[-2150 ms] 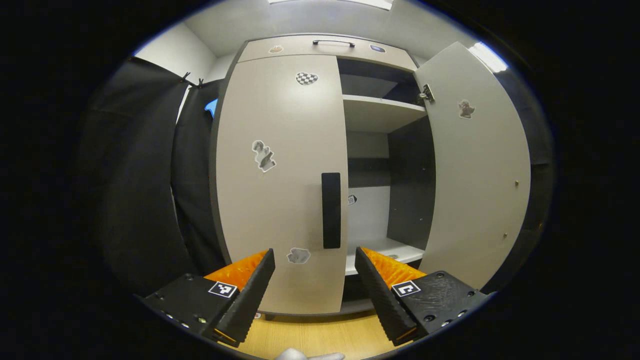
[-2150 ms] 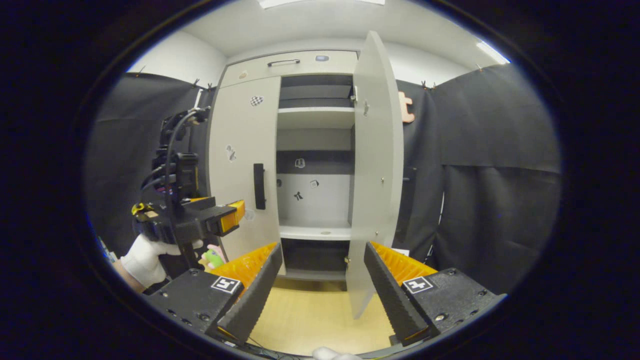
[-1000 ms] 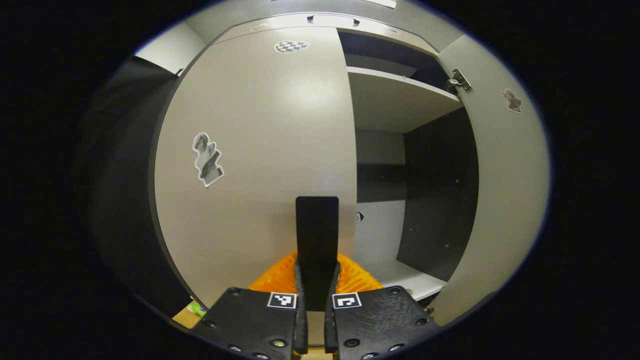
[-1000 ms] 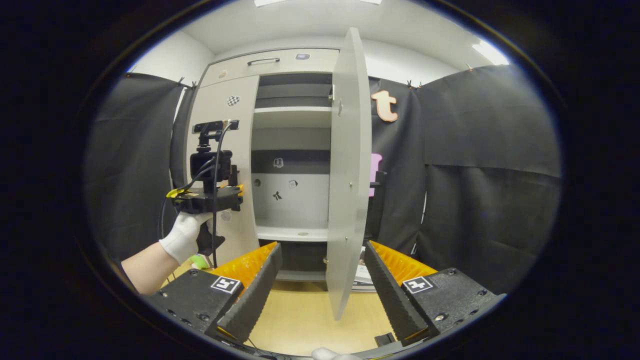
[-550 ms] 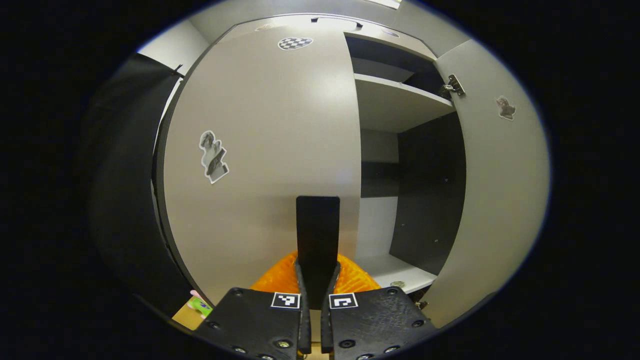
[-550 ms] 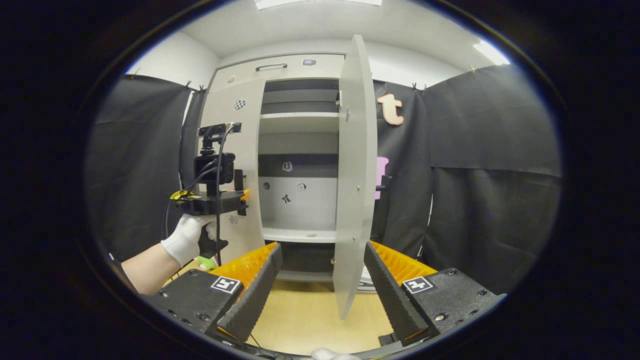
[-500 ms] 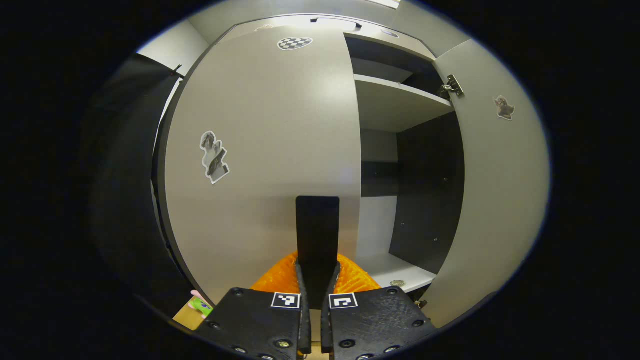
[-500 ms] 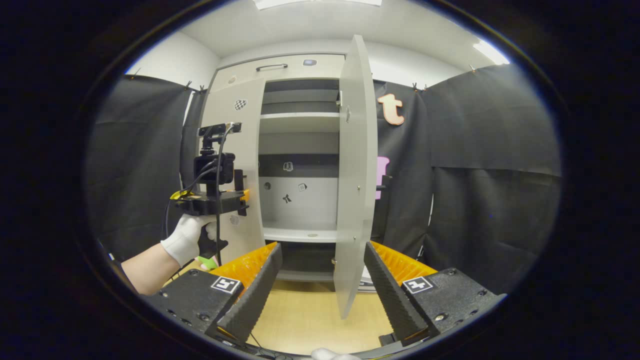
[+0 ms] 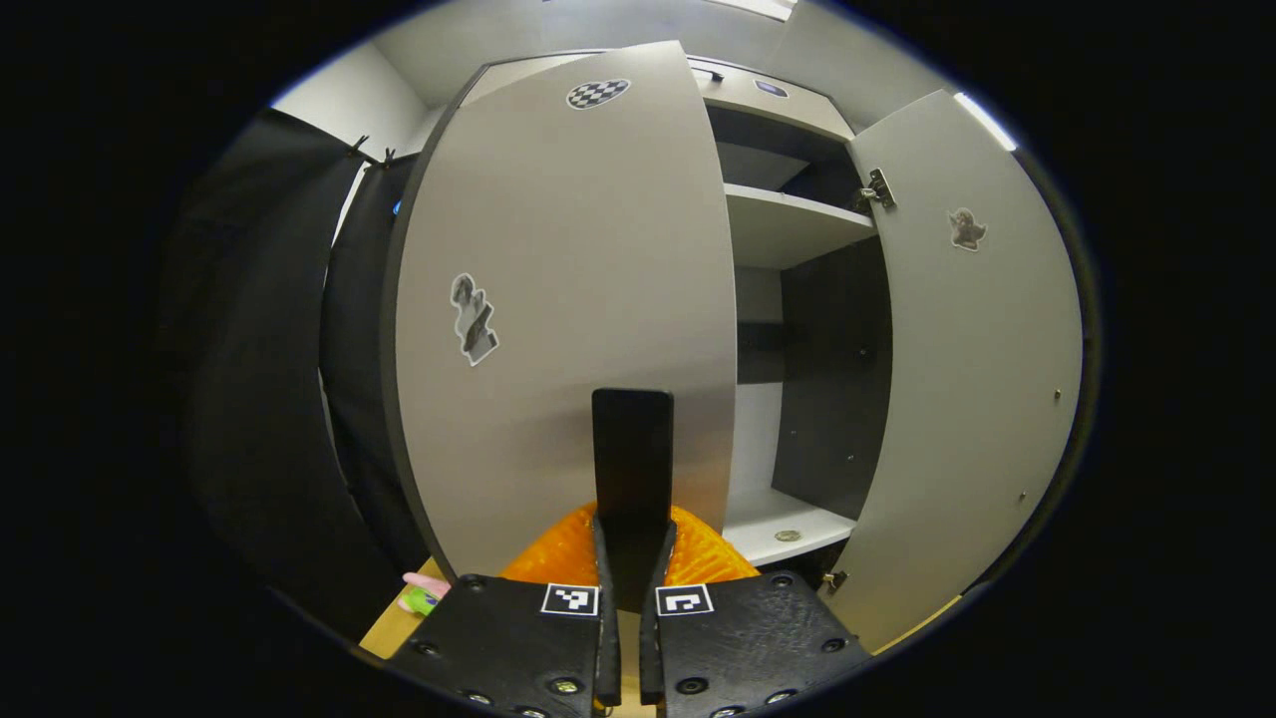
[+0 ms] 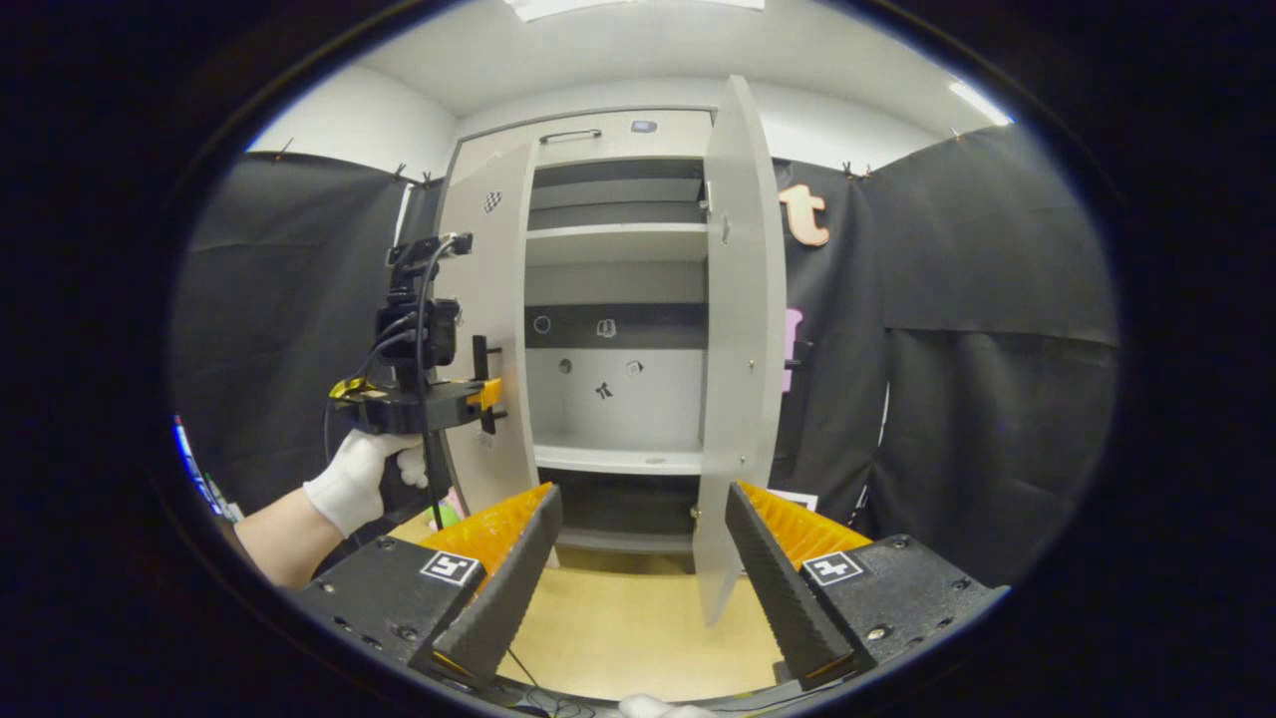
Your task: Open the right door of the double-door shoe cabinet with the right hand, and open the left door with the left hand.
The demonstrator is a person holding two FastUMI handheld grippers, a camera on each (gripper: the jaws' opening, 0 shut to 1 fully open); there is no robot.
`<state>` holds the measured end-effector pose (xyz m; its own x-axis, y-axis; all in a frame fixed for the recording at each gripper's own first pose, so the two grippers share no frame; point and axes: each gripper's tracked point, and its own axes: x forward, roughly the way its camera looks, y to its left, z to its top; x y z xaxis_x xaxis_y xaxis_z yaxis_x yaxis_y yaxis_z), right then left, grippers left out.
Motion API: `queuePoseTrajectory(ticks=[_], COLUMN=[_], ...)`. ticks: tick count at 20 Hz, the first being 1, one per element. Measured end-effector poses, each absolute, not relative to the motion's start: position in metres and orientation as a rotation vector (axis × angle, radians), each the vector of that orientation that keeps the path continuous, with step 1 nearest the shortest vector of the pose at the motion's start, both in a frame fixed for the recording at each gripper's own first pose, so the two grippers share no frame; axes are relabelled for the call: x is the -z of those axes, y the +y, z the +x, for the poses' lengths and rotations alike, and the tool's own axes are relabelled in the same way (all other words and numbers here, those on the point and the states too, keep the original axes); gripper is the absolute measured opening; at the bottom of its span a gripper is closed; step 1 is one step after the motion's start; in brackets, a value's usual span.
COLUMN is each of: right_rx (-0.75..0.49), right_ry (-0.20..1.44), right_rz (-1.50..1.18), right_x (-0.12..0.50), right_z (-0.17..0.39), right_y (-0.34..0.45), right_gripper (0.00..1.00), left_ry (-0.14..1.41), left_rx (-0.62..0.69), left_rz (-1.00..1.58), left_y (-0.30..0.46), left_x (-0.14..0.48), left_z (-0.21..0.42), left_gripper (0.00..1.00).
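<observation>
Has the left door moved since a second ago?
Yes. In the right gripper view the left door has swung outward from the cabinet frame, pulled by the left tool shut on its handle.

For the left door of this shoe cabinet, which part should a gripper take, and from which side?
The black vertical handle near the left door's free edge. It is a narrow upright bar standing proud of the panel, so come straight at the door's front, one finger on each side. The left gripper is clamped on its lower part this way.
</observation>
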<state>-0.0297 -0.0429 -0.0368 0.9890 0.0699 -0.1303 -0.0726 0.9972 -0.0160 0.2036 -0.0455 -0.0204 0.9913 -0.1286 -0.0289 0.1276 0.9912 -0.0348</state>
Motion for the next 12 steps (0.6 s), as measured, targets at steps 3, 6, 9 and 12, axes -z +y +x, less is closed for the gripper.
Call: queuePoseTrajectory(ticks=[3,6,9,12], right_rx=[-0.095,-0.12,-0.155,-0.202], right_ry=[0.124,0.124,0.131,0.136], right_rz=[-0.025,-0.027,-0.026,-0.022], right_x=[0.034,0.037,0.041,0.043], right_z=[-0.029,-0.027,-0.025,-0.026], right_y=[-0.042,-0.039,-0.033,-0.015], right_gripper=[1.0,1.0,1.0,1.0], left_ry=[0.035,0.033,0.026,0.03], left_rx=[0.126,0.113,0.083,0.06], left_rz=[-0.034,-0.033,-0.018,-0.028], left_y=[-0.032,-0.017,0.005,0.029], left_x=[0.021,0.023,0.023,0.025], left_z=[0.185,0.171,0.154,0.14], left_gripper=[0.07,0.06,0.06,0.06])
